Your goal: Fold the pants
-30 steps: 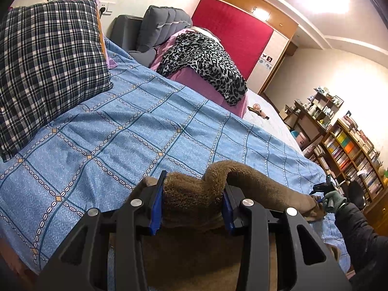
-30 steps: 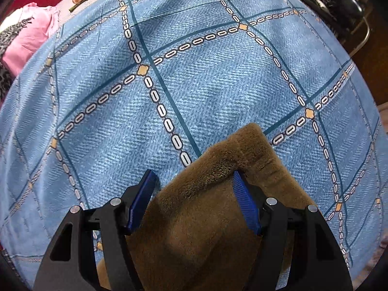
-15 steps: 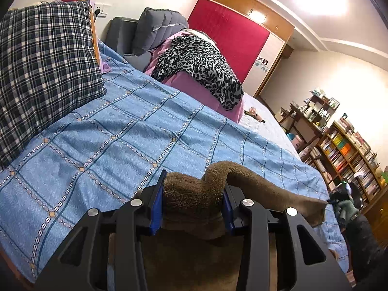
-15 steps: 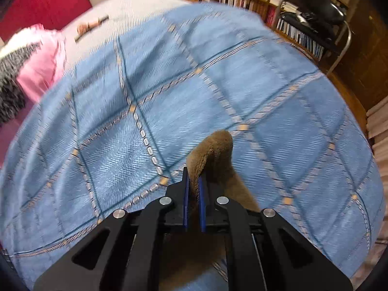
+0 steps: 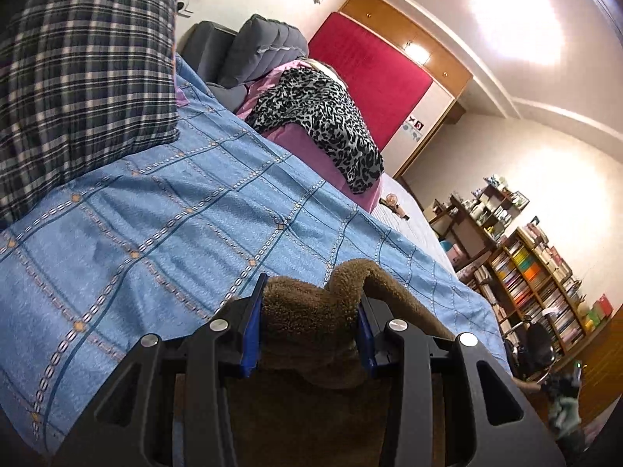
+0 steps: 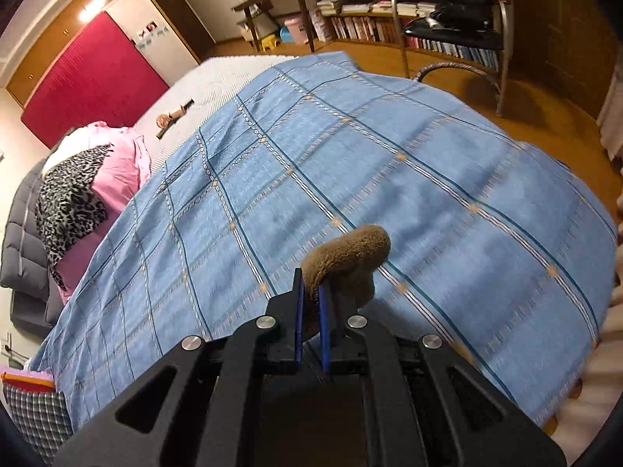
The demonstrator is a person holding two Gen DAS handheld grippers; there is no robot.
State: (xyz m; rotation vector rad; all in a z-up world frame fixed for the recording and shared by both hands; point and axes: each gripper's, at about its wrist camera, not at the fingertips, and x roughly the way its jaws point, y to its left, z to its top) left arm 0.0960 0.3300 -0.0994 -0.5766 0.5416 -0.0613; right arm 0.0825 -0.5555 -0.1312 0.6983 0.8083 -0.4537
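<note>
Since right gripper clamped pants, hem lifted off bedspread

Wide open stretch of blue bedspread ahead of both grippers, nothing lying on it. Up at the head, the plaid pillow and the leopard-print heap block the way; a black chair stands beside the bed's far corner.

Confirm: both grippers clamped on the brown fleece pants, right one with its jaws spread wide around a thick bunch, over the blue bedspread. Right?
Not quite. The right gripper has its jaws nearly together, pinching a thin fold of the brown fleece pants; the right wrist view shows it. The thick bunch sits in the left gripper. Both are clamped on the pants over the blue bedspread.
</note>
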